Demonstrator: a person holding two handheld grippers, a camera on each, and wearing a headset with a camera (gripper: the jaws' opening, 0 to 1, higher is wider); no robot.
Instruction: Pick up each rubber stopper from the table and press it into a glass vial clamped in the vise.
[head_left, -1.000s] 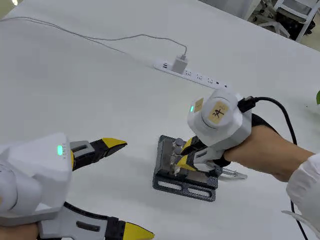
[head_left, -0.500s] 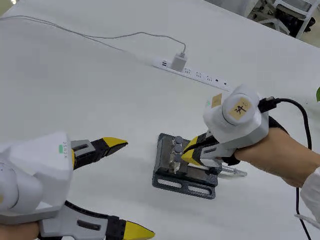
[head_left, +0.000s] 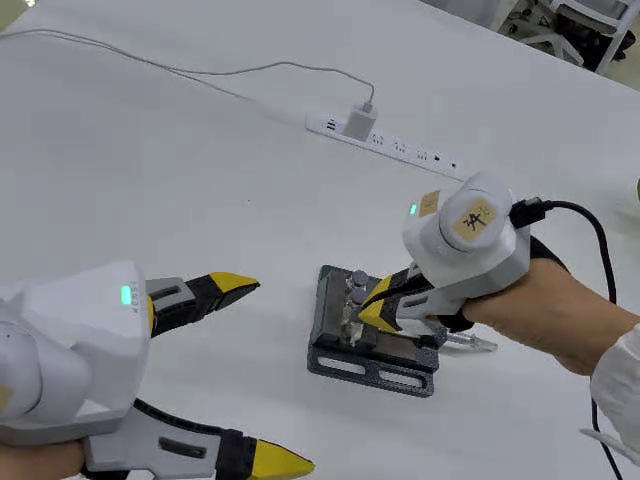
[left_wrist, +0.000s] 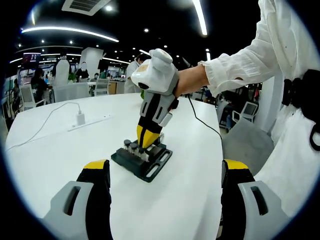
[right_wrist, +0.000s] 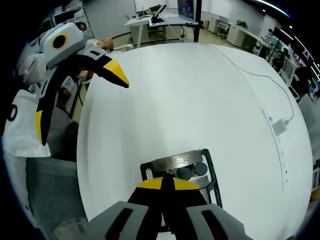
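Counter (head_left: 180, 150) is big and white, with lots of bare room all around. Left hand-held gripper (head_left: 270, 372) is wide open and holds nothing. Right hand-held gripper (head_left: 372, 312) is pinched closed, tips down on the one vise (head_left: 340, 362). The right gripper view shows two plugged vials (right_wrist: 184, 173) beside its tips.

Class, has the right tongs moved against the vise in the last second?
Yes. The right tongs shifted slightly rightward over the vise, away from the vials.

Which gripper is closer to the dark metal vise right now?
Right. The right gripper has its tips over the dark metal vise; the left gripper hangs open, well apart from it.
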